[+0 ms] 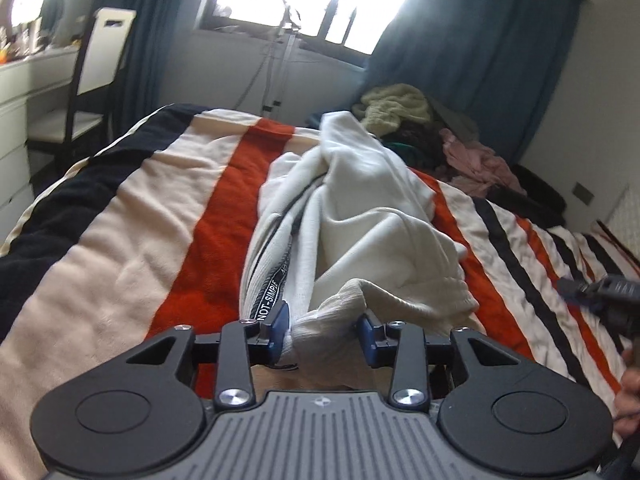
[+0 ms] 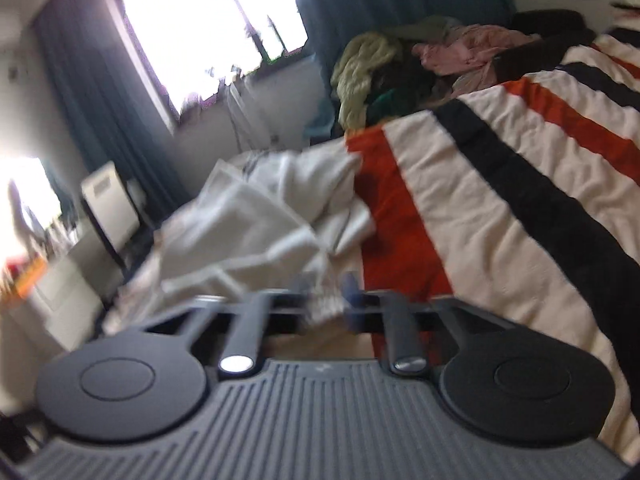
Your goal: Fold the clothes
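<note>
Left wrist view: the left hand-held gripper (image 1: 325, 330) is grasping the ribbed hem of a white garment (image 1: 352, 208) lying bunched on the striped bed (image 1: 132, 216). The right hand-held gripper (image 2: 326, 298) is blurred, its grip undeterminable. Next, presumably, spreading the garment flat.

A blanket (image 1: 132, 216) is striped in cream, orange-red and black. A white garment (image 1: 360, 208) is trimmed with black lettered tape. Blue pads (image 1: 280, 320) are seen on black grippers. Teal curtains (image 1: 472, 36) are hung. A cream, pink and dark pile (image 1: 432, 132) is seen at the blanket's far edge.
</note>
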Tool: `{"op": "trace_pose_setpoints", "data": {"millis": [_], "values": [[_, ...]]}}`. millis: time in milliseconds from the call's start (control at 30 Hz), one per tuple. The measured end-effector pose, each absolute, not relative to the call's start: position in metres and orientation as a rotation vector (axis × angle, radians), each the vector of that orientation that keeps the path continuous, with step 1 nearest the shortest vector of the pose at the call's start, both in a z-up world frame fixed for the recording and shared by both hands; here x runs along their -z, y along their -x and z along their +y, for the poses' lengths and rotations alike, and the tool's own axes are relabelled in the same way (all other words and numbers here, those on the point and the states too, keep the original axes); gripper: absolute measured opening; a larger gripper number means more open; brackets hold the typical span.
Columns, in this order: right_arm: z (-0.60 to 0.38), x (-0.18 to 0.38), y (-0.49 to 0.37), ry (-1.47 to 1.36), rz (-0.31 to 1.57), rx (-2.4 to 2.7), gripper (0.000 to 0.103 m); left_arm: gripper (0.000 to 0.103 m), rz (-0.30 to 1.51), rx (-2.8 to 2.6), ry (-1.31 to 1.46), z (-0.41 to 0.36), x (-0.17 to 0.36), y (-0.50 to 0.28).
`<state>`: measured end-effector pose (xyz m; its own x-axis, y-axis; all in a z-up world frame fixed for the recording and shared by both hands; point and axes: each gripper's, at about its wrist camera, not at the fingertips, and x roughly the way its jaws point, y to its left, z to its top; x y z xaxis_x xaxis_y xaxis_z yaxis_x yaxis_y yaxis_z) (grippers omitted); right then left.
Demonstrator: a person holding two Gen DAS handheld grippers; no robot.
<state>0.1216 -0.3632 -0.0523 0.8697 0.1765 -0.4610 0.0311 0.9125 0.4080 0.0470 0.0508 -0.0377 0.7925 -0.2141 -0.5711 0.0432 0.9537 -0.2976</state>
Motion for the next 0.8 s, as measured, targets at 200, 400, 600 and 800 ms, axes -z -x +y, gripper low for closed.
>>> {"op": "trace_pose_setpoints", "data": {"millis": [200, 400, 600, 800], "values": [[-0.285, 0.072, -0.133, -0.215, 0.612, -0.193, 0.091, 0.039, 0.642, 0.11, 0.315, 0.058, 0.037, -0.051], [-0.232, 0.095, -0.153, 0.035, 0.582, -0.212, 0.091, 0.039, 0.633, 0.098, 0.342, 0.06, 0.038, -0.051], [-0.211, 0.112, -0.165, 0.121, 0.559, -0.291, 0.091, 0.039, 0.638, 0.069, 0.366, 0.064, 0.041, -0.056], [-0.232, 0.105, -0.176, -0.019, 0.441, -0.145, 0.091, 0.04, 0.635, 0.058, 0.334, 0.059, 0.042, -0.056]]}}
